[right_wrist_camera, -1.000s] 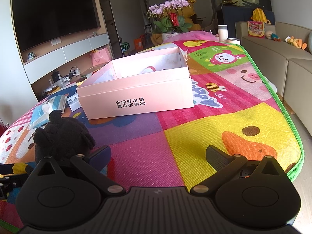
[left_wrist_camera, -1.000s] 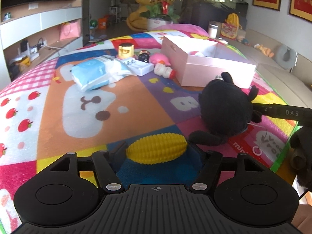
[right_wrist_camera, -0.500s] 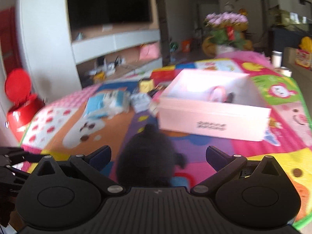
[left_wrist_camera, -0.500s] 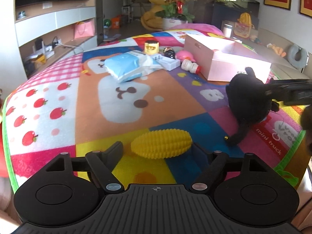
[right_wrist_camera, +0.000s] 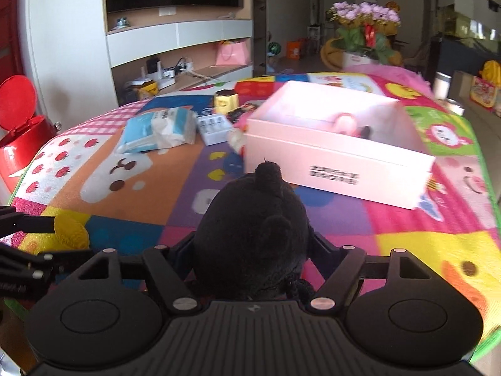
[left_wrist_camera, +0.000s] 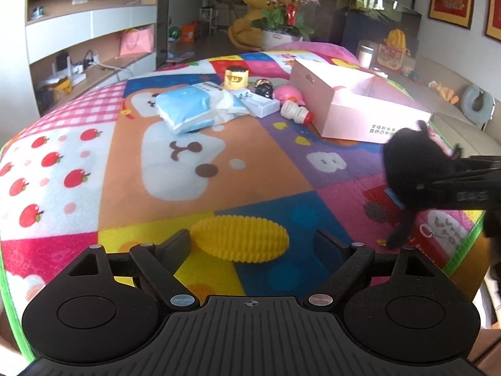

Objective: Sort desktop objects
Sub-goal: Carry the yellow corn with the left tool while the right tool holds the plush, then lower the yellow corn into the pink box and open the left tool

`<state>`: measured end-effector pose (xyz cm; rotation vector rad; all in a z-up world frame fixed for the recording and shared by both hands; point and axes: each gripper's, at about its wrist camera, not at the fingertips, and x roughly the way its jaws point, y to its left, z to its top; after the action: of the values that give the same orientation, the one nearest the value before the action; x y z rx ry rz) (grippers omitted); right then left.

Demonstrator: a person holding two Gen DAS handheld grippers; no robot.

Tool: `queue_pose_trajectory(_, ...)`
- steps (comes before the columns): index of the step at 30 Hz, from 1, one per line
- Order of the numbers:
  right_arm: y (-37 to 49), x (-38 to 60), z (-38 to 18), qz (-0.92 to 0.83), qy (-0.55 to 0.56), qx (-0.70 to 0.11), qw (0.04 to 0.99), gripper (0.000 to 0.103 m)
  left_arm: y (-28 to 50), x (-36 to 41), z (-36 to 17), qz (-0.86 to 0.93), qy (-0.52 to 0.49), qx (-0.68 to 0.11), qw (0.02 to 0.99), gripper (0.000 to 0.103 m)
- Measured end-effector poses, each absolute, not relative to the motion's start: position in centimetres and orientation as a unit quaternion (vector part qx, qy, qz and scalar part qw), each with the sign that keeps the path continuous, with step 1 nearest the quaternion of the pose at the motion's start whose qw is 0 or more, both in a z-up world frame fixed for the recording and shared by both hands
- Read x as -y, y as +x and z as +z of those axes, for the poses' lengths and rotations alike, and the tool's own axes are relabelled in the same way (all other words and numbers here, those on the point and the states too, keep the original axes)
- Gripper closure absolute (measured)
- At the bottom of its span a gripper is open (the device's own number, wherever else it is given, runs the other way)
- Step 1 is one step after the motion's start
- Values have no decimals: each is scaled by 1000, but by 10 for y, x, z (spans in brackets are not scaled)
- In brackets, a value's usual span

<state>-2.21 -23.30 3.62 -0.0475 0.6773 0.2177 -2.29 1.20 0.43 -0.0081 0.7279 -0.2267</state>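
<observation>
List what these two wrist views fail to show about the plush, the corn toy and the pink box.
- Black plush, right wrist view: its face turns away; the gripper body covers its underside.
- Right gripper: finger pads hidden behind the plush.
- Yellow corn toy, left wrist view: whether the left gripper touches it is unclear.
- Pink box: print on its front blurred; contents mostly hidden by the near wall.

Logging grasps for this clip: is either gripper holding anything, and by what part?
The right gripper clamps the black plush toy across its body. The left gripper brackets the yellow corn toy, open.
</observation>
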Motion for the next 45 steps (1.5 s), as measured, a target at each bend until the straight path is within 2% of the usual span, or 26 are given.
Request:
queue_pose_trajectory(7,-49,275,60,79,1,-319,944,28,-17,-5,0,-98,21,-353,930,20)
queue_pose_trajectory(10,-61,288,71,69,9,-305,950,28,-19,-2,0,-95,36,-350,931,32)
queue_pose_trajectory(20,-93,304,86,69,15,-285,956,28,-45,15,27,-139,56,-312,938,32)
queue_pose_trajectory(25,-104,318,104,74,18,-265,961,28,-33,44,73,-194,76,-249,946,32)
queue_pose_trajectory(31,-105,337,127,49,46,-216,974,28,33,95,129,-236,116,-149,953,32)
queue_pose_trajectory(32,-104,339,127,49,53,-214,974,28,48,103,136,-239,112,-139,954,31)
queue_pose_trajectory(35,-95,341,125,47,67,-216,973,28,91,120,143,-267,104,-134,949,8)
queue_pose_trajectory(39,-91,347,118,36,67,-215,974,28,105,114,120,-234,96,-160,954,6)
queue_pose_trajectory(45,-72,356,103,42,106,-219,969,28,91,83,50,-187,85,-272,940,6)
